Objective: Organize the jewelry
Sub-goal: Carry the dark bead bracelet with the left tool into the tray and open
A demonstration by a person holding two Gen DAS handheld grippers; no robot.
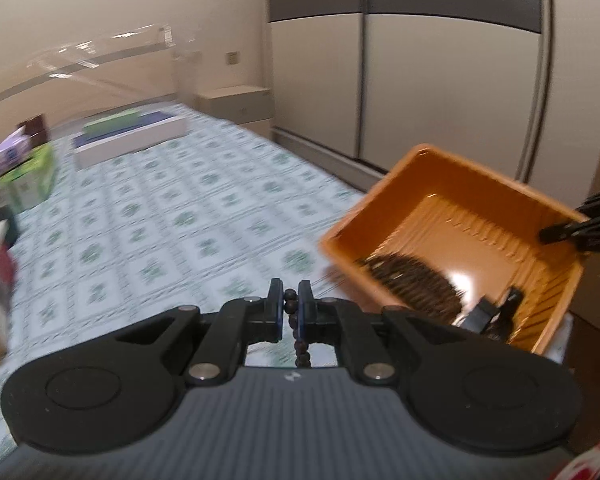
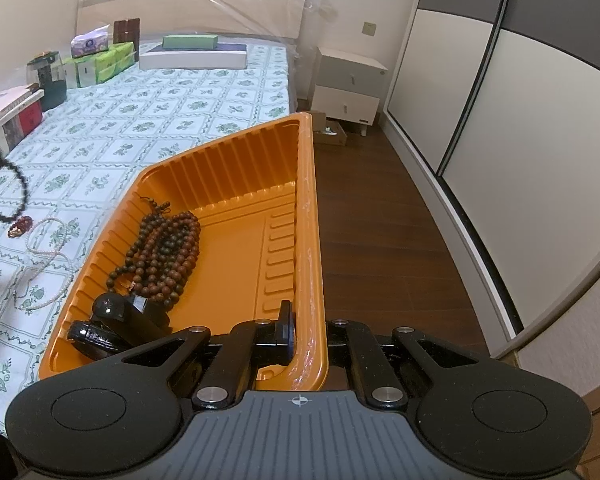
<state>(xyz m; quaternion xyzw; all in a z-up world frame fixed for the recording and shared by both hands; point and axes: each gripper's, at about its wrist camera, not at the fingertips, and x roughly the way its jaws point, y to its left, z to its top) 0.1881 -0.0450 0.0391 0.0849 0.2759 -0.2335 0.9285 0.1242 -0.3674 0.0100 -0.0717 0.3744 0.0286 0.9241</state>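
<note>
My left gripper [image 1: 290, 300] is shut on a dark bead bracelet [image 1: 293, 320], held above the bed; the bracelet also shows hanging as a loop in the right wrist view [image 2: 5, 196]. My right gripper [image 2: 306, 328] is shut on the near rim of an orange tray [image 2: 236, 160], which it holds over the bed's edge. In the tray lie a pile of brown bead strands [image 2: 164, 252] and a black watch [image 2: 116, 320]. On the bed lie a pearl necklace [image 2: 46, 268] and a small red bracelet [image 2: 20, 225]. The tray also shows in the left wrist view [image 1: 472, 216].
The bed has a green-patterned sheet [image 2: 160, 92]. Boxes, tissue packs [image 2: 100, 60] and books [image 2: 12, 116] line its left and far sides. A white nightstand [image 2: 348, 88] and a wardrobe with sliding doors [image 2: 500, 100] stand right of a dark wood floor.
</note>
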